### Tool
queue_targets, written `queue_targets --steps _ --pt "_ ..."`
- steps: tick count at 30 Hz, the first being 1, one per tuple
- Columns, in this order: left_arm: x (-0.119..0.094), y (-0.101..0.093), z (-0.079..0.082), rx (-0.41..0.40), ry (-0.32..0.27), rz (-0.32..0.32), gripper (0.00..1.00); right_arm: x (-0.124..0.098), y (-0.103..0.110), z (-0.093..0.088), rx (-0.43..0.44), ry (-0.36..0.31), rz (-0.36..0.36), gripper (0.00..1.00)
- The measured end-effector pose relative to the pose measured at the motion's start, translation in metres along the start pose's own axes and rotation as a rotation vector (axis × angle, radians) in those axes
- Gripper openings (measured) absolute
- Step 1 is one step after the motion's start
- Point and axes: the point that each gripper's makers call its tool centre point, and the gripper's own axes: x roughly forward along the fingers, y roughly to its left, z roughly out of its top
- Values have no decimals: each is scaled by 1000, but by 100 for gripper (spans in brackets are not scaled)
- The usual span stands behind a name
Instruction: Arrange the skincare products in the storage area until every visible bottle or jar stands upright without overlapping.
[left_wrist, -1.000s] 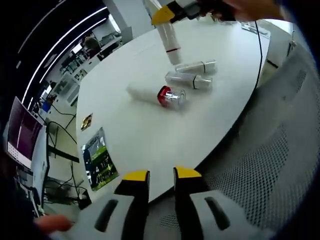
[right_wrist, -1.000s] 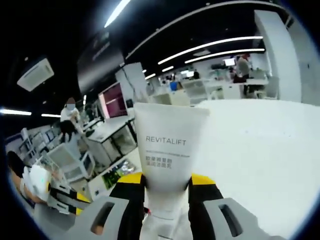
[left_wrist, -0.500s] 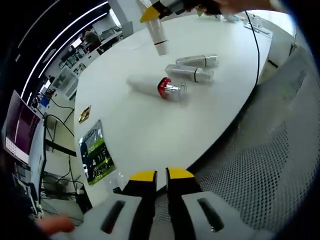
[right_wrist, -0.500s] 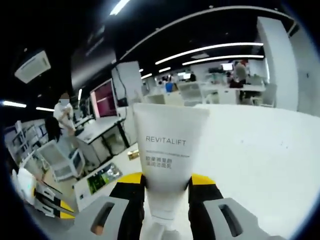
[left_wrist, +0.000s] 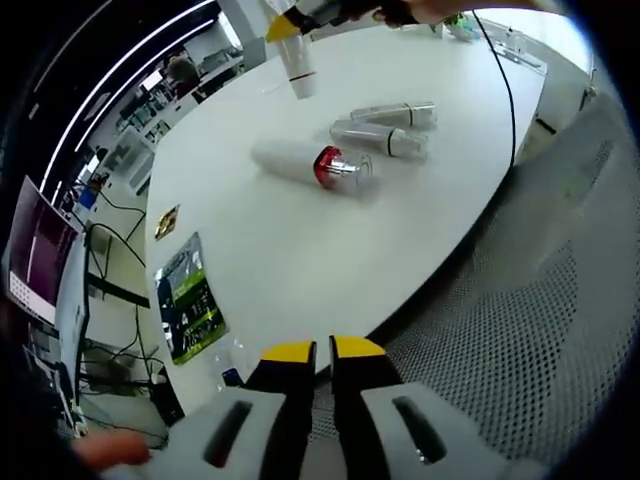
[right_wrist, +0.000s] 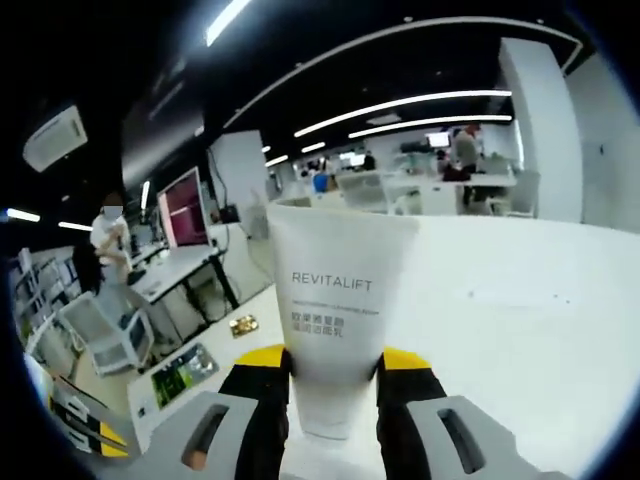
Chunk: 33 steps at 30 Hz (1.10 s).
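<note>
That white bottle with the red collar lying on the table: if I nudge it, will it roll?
Likely yes. The white bottle with the red collar lies on its side on the smooth white table, and it looks round, so a sideways push should roll it. Its shiny clear cap end may feel slippery in the jaws.

Bright overhead strip lights (right_wrist: 400, 102), white bench (left_wrist: 300, 250) evenly lit and near glare at its far edge, soft faint shadows, strong fisheye bending, edges dim and blurred
</note>
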Motion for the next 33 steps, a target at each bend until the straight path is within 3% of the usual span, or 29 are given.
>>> queue_targets --steps 15,24,33 --pt "0 1 -2 -5 11 -1 0 31 -39 2 -20 -2 -103 31" --pt "-1 2 -2 -8 9 3 0 49 -39 -10 -47 5 -116 31" --pt "0 1 -3 -5 14 0 0 50 -50 -12 -50 14 -137 31"
